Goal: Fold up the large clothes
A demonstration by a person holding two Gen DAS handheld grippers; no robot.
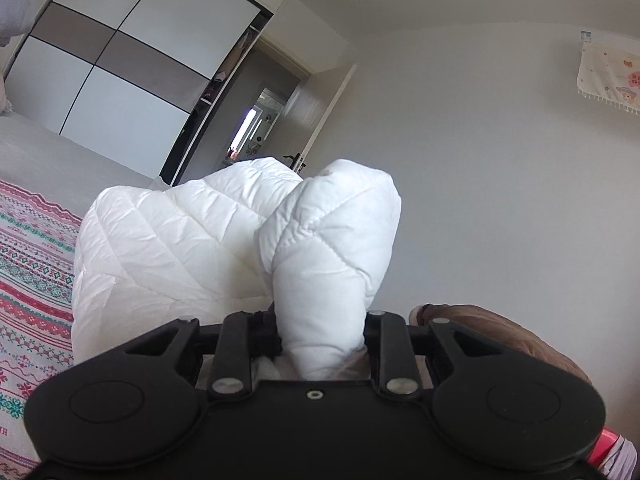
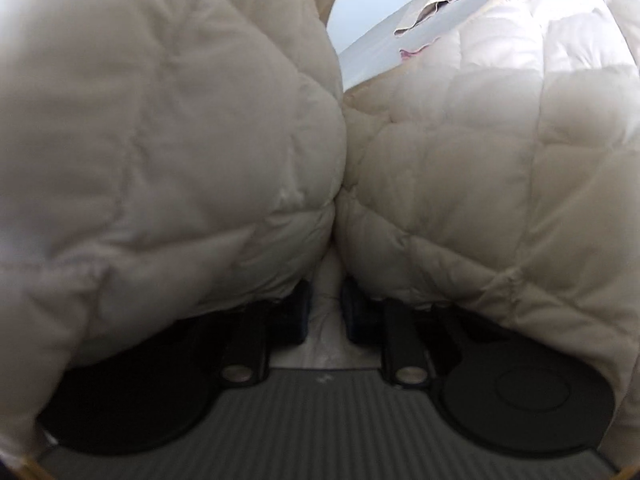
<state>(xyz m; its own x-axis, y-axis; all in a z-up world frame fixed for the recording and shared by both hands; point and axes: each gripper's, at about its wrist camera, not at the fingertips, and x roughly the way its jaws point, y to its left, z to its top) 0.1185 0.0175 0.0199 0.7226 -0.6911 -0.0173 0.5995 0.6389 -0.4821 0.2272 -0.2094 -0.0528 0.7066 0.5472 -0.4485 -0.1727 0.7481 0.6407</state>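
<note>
Nearest the left camera, the left gripper (image 1: 320, 332) has its jaws closed on a thick fold of a white quilted down jacket (image 1: 168, 240), the pinched wad bulging up between them and the rest of the garment billowing away to the left, lifted clear of the bed (image 1: 36, 264) with its red-and-green patterned cover. In the right wrist view, the right gripper (image 2: 325, 308) has its jaws drawn close on a thin seam of the same jacket (image 2: 160, 140), whose puffy panels swell on both sides and fill nearly the whole view. So the jacket is held up in the air by both grippers rather than lying flat, and no neat fold shows in either view; the folding looks to be at an early stage, with laying out, folding in the sleeves and doubling the body all apparently left to do. Farther off stand a sliding-door wardrobe (image 1: 132, 60), an open doorway (image 1: 256, 128) and a small cartoon cloth (image 1: 610, 76) hung on the wall.
</note>
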